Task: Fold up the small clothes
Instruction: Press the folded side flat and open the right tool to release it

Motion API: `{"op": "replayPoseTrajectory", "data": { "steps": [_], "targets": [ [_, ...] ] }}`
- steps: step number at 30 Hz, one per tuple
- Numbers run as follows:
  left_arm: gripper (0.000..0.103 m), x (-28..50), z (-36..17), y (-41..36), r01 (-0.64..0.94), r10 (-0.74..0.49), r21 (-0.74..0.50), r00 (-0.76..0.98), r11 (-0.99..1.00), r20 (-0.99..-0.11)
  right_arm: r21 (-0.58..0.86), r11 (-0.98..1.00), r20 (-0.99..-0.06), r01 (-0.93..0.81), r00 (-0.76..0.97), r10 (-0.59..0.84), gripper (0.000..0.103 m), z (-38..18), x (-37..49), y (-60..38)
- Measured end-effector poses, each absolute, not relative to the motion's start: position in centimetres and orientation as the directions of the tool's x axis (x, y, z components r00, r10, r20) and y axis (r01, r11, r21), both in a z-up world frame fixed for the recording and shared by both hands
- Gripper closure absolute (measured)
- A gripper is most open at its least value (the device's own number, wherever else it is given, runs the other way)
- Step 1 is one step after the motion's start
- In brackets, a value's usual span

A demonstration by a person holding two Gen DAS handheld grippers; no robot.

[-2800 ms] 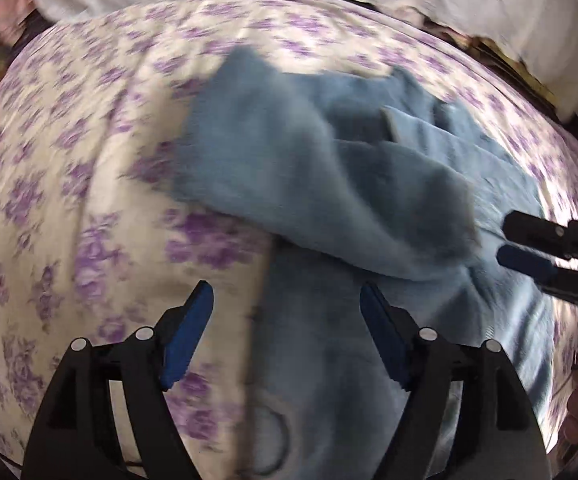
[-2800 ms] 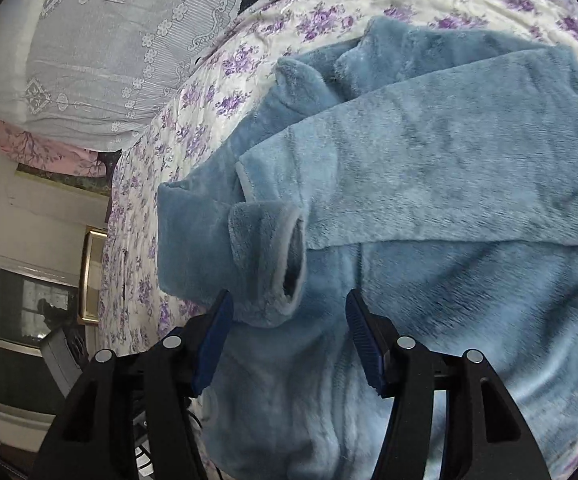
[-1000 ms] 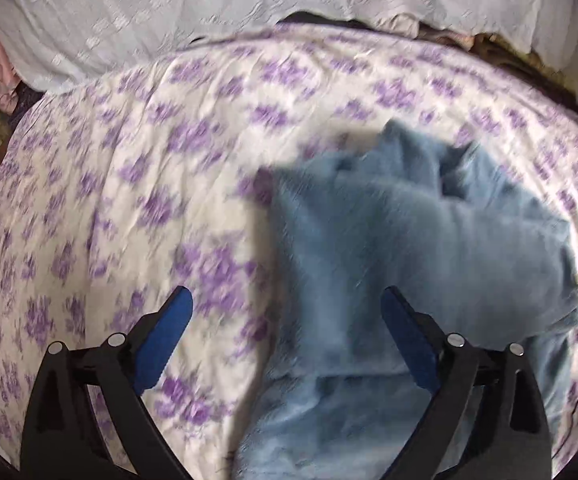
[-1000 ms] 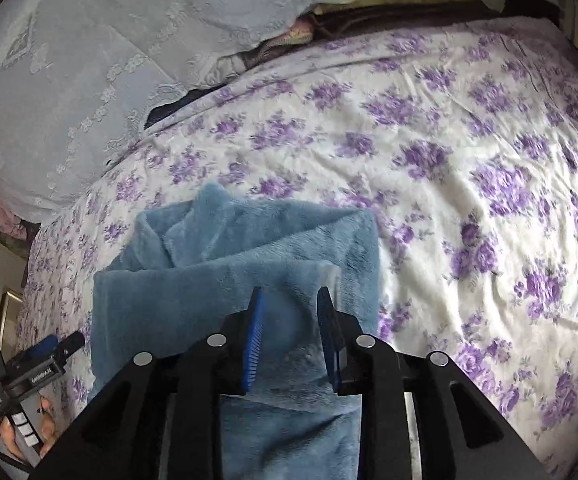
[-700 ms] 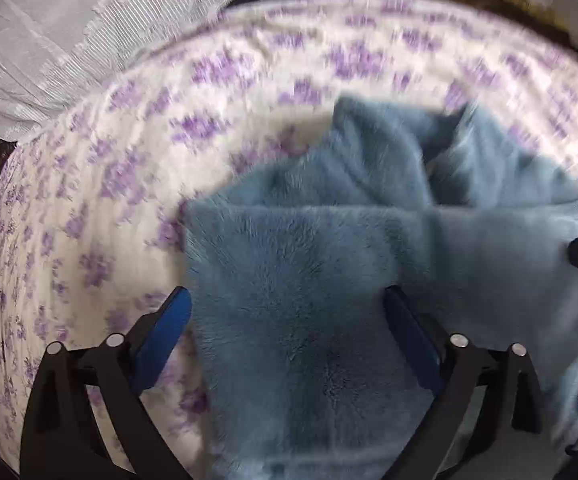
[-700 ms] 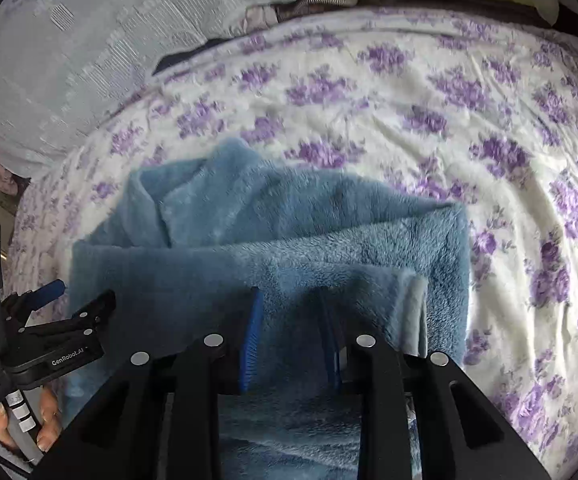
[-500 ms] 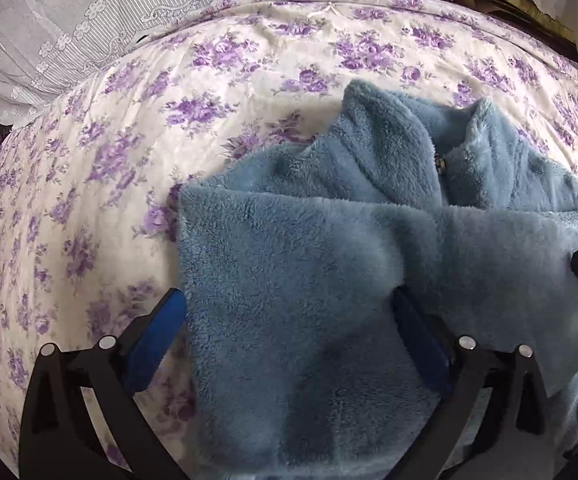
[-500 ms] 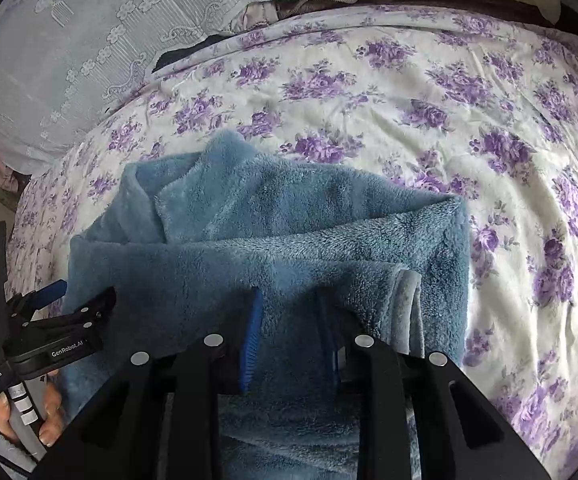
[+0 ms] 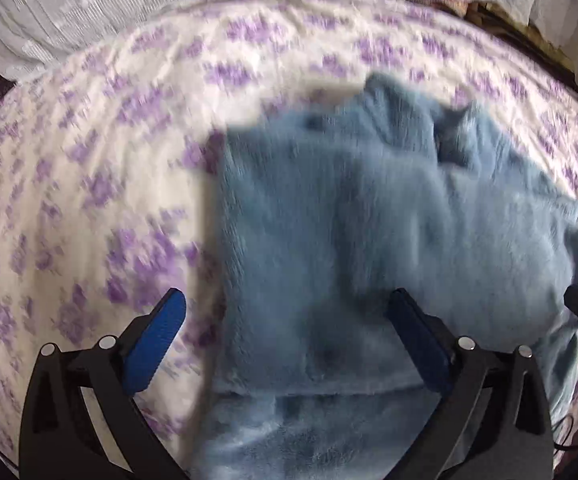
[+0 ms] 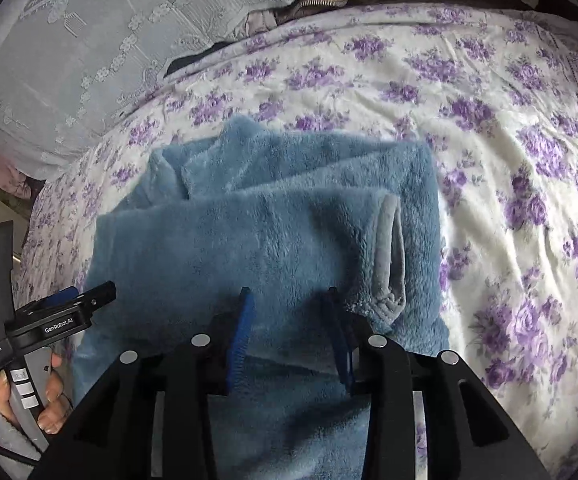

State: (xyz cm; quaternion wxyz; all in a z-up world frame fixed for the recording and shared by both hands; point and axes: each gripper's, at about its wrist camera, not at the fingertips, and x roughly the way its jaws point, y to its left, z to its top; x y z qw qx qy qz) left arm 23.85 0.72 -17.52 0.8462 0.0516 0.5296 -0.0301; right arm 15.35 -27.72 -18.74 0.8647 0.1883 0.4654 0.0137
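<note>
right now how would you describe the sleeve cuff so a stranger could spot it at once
On the purple-flowered bedspread lies a folded blue fleece garment. On its top layer, towards the right edge, sits the sleeve cuff: a ribbed grey band, the only part that is not fluffy blue.

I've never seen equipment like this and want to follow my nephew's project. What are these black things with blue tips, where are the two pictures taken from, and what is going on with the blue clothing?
There is no robot: a person holds a pair of hand-squeezed tongs in each hand, each with a wide-angle camera looking along its two blue-padded fingers. One picture looks from the left tongs, the other from the right tongs, where the person's left hand also shows. A fluffy blue garment, partly folded, lies on a purple-flowered bedspread. The left tongs stand wide open, holding nothing. The right tongs have just been opening; the fleece lies between their fingers, apparently let go.
</note>
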Motion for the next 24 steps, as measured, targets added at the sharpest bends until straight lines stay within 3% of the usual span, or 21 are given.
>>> {"op": "replayPoseTrajectory", "data": {
  "steps": [5,9,16,18,21,24],
  "targets": [
    [0.004,27.3,-16.5,-0.3,0.098,0.022,0.075,0.458,0.992,-0.888,0.343,0.926,-0.787,0.156,0.585,0.193,0.065,-17.8,18.5,-27.9],
    [0.004,28.7,-20.2,-1.7,0.132,0.074,0.134,0.381,0.982,-0.922,0.304,0.938,-0.851,0.165,0.489,0.190,0.060,-21.1,21.4,-27.4],
    [0.005,24.9,-16.5,-2.4,0.139,-0.006,0.069,0.483,0.988,-0.876,0.298,0.949,-0.797,0.104,0.574,0.188,0.061,-18.1,18.6,-25.7],
    [0.005,23.6,-17.2,-4.2,0.209,-0.031,0.077,0.470,0.975,-0.882,0.332,0.940,-0.799,0.079,0.554,0.235,0.057,-18.5,18.0,-24.7],
    [0.004,22.6,-20.5,-6.1,0.270,0.048,0.184,0.442,0.945,-0.896,0.297,0.953,-0.843,0.057,0.485,0.233,0.052,-20.8,18.0,-23.1],
    [0.004,22.4,-20.7,-5.4,0.242,0.028,0.153,0.452,0.958,-0.892,0.265,0.964,-0.842,0.026,0.494,0.218,0.052,-20.4,17.7,-22.7]
  ]
}}
